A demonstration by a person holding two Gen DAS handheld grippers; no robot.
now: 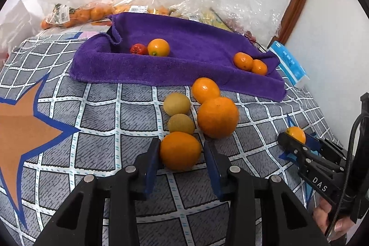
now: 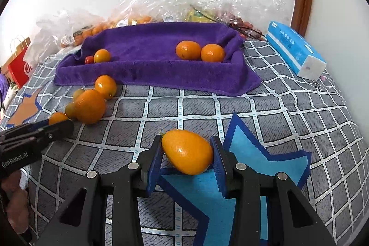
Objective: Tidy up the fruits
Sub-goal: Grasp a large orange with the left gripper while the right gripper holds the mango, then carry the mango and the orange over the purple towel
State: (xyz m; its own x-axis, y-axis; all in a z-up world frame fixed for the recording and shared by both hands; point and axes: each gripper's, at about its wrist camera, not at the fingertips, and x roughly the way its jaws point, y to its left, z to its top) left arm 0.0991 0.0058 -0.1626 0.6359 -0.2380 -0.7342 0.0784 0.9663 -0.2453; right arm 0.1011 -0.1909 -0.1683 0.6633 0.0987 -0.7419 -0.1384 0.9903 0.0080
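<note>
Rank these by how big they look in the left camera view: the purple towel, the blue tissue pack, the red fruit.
1. purple towel, by far the largest.
2. blue tissue pack, partly hidden by the towel's edge.
3. red fruit, smallest.
All three lie similarly far back, so nearness hardly skews this.

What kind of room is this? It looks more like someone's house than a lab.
Probably a home, perhaps a bedroom: the fruit lies on a soft checked cover with star patterns, likely a bed. Clear shopping bags of fruit are heaped against a plain white wall, and a pack of tissues lies nearby.
</note>
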